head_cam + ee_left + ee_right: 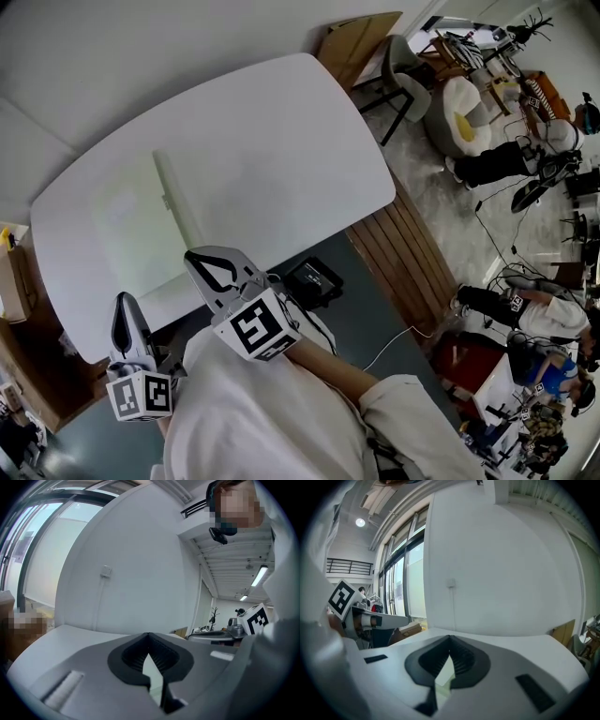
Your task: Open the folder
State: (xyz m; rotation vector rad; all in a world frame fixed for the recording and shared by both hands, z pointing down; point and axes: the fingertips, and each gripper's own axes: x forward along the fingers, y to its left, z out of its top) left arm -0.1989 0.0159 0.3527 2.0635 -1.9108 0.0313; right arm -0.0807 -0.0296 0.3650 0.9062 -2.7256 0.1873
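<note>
Left claw clenched, empty, at the table's near edge. Right claw clenched, empty, tips by the near edge of the pale flat plastic folder. Folder lies flat, left of centre, on white rounded table.

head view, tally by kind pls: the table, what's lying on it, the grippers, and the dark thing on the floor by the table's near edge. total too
folder: 1
grippers: 2 (left gripper, right gripper)
table: 1
black box: 1
total: 5
</note>
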